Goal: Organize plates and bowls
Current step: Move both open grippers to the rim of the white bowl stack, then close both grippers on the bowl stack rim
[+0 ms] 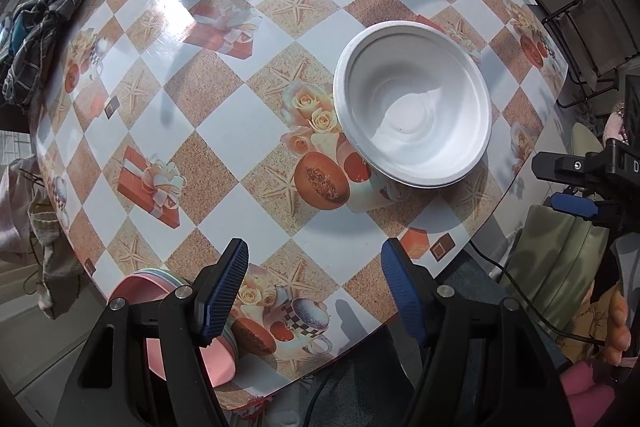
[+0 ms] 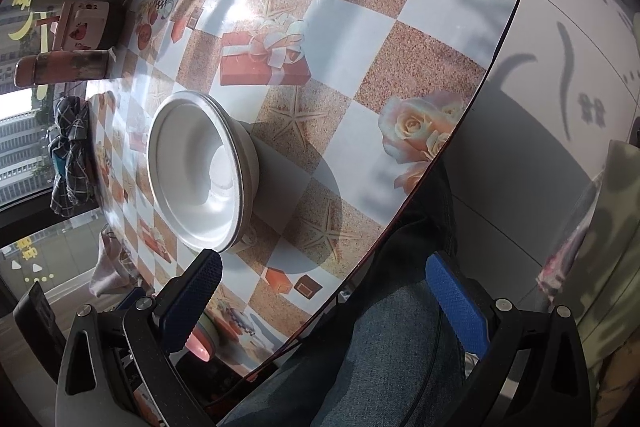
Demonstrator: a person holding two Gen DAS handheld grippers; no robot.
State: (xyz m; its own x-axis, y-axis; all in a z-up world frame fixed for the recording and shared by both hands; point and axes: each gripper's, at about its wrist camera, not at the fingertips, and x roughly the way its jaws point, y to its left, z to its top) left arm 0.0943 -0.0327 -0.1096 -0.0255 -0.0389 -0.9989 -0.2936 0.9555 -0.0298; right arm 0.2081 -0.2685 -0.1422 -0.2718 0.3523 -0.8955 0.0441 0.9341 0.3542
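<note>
Currently both tongs idle: left gripper (image 1: 314, 291) and right gripper (image 2: 324, 301) gape, gripping nothing, white moulded-pulp bowl stack (image 1: 414, 103) already nested near the oilcloth table's (image 1: 224, 131) right edge, pink plastic plates (image 1: 188, 327) at its near edge, probably next.

My left gripper (image 1: 314, 277) has black arms, silver screws and blue ribbed pads. The right gripper (image 2: 324, 301) matches. My jeans (image 2: 360, 367), lower centre, are blue denim.
</note>
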